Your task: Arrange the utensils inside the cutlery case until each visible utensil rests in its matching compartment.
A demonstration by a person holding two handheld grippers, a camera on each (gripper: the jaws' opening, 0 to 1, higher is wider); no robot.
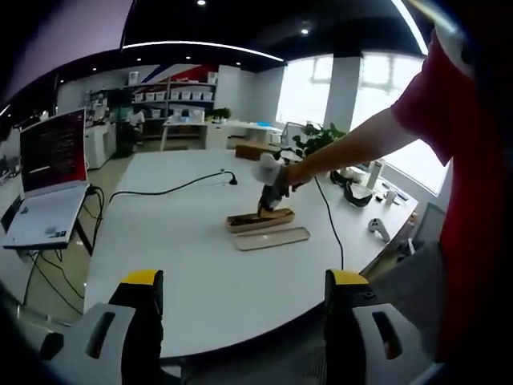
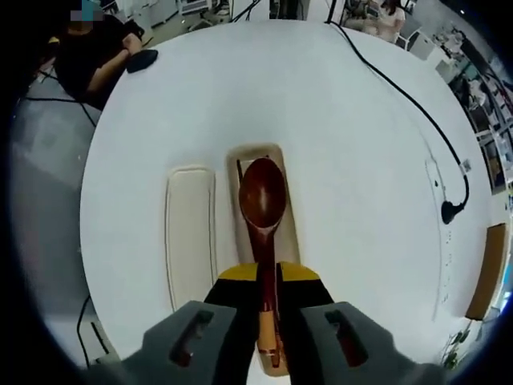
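The big white table takes up most of the room's middle, round-edged and bare apart from a few things. Everything here sits around the cutlery case, an open wooden tray lying near the table's centre. Its pale lid lies flat just beside it, parallel and not touching. A black cable snakes across the table on the case's far side, ending in a plug.

The right gripper hangs directly over the near end of the case, jaws pinched narrow on the handle of a dark wooden spoon. The spoon's bowl points away from the claw, lying along the case's length above its tray. In the left gripper view the same claw shows at the case, held by a gloved hand on a bare arm with a red sleeve.

The left gripper stays well back from the case, off the table's near edge, jaws spread wide and holding nothing.

A laptop stands open beyond the table's edge; its screen text is too small to read. Shelves and bright windows line the far walls.
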